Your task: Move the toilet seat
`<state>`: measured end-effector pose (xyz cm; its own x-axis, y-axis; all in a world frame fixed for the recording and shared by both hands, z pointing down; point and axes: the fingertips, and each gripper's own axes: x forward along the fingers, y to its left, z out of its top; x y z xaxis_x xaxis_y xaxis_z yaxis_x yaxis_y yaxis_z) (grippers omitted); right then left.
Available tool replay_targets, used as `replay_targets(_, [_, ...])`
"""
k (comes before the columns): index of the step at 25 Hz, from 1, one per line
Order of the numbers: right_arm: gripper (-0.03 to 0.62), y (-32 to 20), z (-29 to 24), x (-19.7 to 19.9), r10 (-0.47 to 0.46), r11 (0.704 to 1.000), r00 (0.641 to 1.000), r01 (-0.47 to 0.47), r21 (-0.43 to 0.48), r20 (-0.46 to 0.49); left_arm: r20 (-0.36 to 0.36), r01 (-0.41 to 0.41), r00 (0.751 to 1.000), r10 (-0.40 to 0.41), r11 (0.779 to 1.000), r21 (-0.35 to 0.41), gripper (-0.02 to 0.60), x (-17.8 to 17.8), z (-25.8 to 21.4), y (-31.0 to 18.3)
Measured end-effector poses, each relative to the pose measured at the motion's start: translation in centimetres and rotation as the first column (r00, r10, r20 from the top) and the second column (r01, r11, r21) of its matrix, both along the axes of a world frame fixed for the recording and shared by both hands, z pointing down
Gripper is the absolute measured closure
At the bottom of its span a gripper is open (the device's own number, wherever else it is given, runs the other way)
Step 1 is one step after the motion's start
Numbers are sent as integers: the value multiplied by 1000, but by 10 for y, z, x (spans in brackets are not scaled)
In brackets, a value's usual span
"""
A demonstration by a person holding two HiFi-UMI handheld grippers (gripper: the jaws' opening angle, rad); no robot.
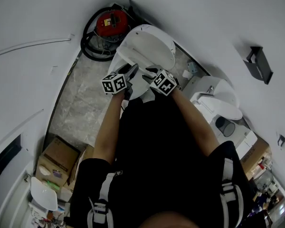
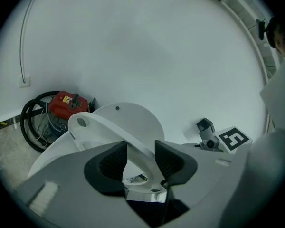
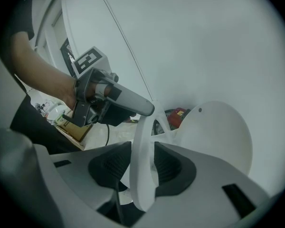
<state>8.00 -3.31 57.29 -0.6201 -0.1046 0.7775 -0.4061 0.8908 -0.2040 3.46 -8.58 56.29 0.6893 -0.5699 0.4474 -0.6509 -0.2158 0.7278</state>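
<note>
Red vacuum cleaner (image 1: pixel 111 23) with coiled black hose (image 1: pixel 87 42): on the floor (image 1: pixel 80 96), far edge, against the wall. Cardboard boxes (image 1: pixel 59 156): near left corner.

Left gripper (image 2: pixel 141 149) apparently clamped on white toilet seat (image 2: pixel 108 129) rim, lid (image 2: pixel 135 115) raised behind, red canister (image 2: pixel 66 103) far left

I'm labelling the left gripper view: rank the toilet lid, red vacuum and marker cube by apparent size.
1. Toilet lid, largest.
2. Red vacuum, next.
3. Marker cube, smallest in view, though probably nearer the camera than the vacuum.
</note>
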Motion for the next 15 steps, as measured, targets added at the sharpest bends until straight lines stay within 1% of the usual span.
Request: replay_targets(15, [437, -21, -3, 18, 1, 1000, 999, -1, -1, 44, -2, 15, 1000, -15, 1000, 11, 399, 17, -3, -22])
